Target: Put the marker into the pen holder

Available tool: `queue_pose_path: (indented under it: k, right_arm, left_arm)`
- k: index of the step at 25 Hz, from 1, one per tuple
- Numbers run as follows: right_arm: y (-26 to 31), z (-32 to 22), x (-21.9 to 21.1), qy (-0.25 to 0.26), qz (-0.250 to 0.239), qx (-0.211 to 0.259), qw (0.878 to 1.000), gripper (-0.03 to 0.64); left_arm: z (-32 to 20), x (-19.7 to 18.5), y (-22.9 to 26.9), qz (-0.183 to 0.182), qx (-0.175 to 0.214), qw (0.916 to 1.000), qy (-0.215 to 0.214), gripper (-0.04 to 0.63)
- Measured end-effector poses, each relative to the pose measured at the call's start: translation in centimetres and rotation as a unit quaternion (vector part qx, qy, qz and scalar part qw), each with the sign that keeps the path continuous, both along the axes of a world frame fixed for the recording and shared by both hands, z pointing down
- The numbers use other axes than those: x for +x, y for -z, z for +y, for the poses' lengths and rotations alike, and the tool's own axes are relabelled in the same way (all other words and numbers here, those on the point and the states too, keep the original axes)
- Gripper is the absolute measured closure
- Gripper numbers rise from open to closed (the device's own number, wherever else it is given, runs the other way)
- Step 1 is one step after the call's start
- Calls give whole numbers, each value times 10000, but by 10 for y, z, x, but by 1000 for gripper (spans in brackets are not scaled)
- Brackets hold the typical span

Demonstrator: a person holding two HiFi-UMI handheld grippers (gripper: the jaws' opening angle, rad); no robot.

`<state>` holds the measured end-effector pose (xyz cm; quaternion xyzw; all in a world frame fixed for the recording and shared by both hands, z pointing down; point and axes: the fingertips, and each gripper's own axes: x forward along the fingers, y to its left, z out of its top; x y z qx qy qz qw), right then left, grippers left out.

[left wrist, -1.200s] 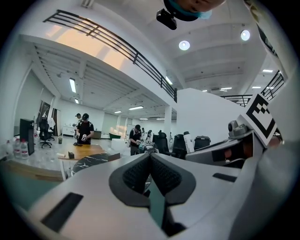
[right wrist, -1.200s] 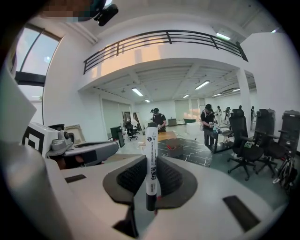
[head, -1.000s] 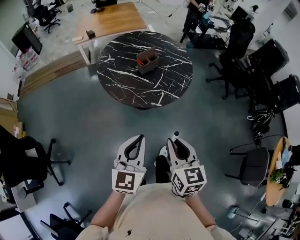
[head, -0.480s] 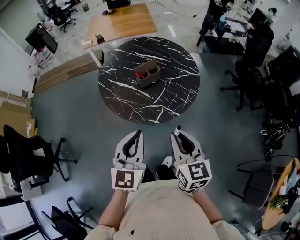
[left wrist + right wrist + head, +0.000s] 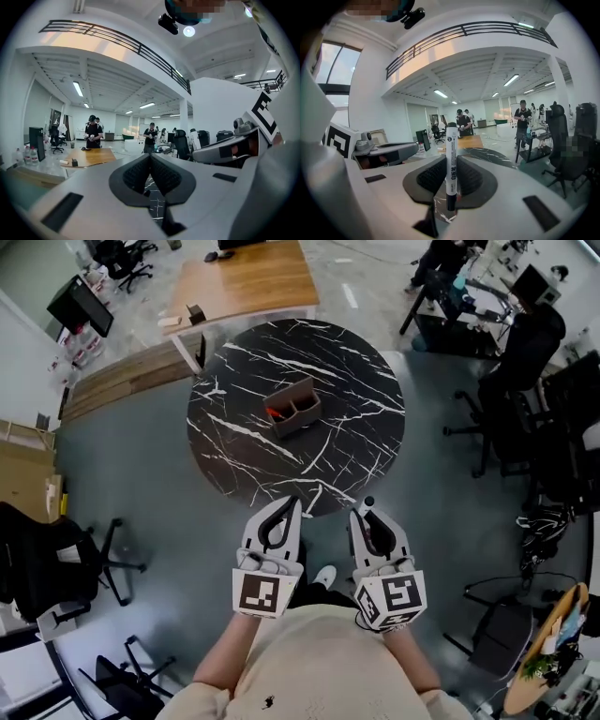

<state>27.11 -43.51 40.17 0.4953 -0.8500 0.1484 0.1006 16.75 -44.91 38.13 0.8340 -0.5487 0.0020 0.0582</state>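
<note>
A white marker (image 5: 451,166) with a black cap stands upright between the jaws of my right gripper (image 5: 451,174), which is shut on it; its black tip (image 5: 368,502) pokes out past that gripper (image 5: 372,524) in the head view. My left gripper (image 5: 281,519) is shut with nothing in it; its closed pads (image 5: 150,174) meet in the left gripper view. Both grippers hover just before the near edge of the round black marble table (image 5: 347,432). The brown pen holder (image 5: 292,407), with two compartments and something red in the left one, stands at the table's middle, well ahead of both grippers.
A wooden desk (image 5: 239,282) stands behind the round table. Office chairs (image 5: 66,563) sit at the left and chairs (image 5: 511,381) with desks at the right. Cardboard (image 5: 23,470) lies at the far left. People (image 5: 521,123) stand in the background.
The table and pen holder have come nearer and lower in the head view as I walk toward them. Both grippers now reach the table's near edge; the marker stays held.
</note>
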Motion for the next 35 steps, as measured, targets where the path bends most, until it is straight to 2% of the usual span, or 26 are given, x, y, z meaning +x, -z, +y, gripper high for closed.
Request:
queue_pose_path:
  k: [3, 6, 9, 13, 17, 23, 27, 32, 35]
  right_arm:
    - [2, -46, -10, -13, 15, 213, 9998, 540]
    - [3, -99, -30, 21, 238, 372, 9990, 540]
    - [0, -145, -53, 72, 343, 377, 9987, 540]
    - [-1, -193, -81, 206, 237, 488, 9983, 540]
    - [-5, -238, -98, 442, 191, 635, 9968, 540]
    - [-40, -293, -111, 901, 232, 500, 9944, 540]
    - [-74, -321, -117, 1315, 176, 364, 9905, 540]
    - [-112, -353, -124, 1893, 185, 440, 9808, 540]
    - [-135, -359, -128, 2075, 202, 519, 9767, 540]
  left_arm:
    - [-49, -14, -11, 104, -78, 9999, 1, 588]
    - [-105, -36, -26, 108, -159, 9998, -107, 588]
    - [-154, -57, -29, 322, -126, 9994, -80, 588]
    - [-194, -83, -35, 365, -75, 9993, 0, 588]
    - [-226, -109, -47, 432, -311, 9983, 231, 586]
    - [-254, -107, -59, 313, -330, 9981, 415, 588]
    - [-260, -97, -73, 309, -583, 9939, 885, 586]
    - [-269, -95, -95, 402, -966, 9780, 1805, 588]
    - [-273, -93, -110, 546, -1065, 9702, 2105, 588]
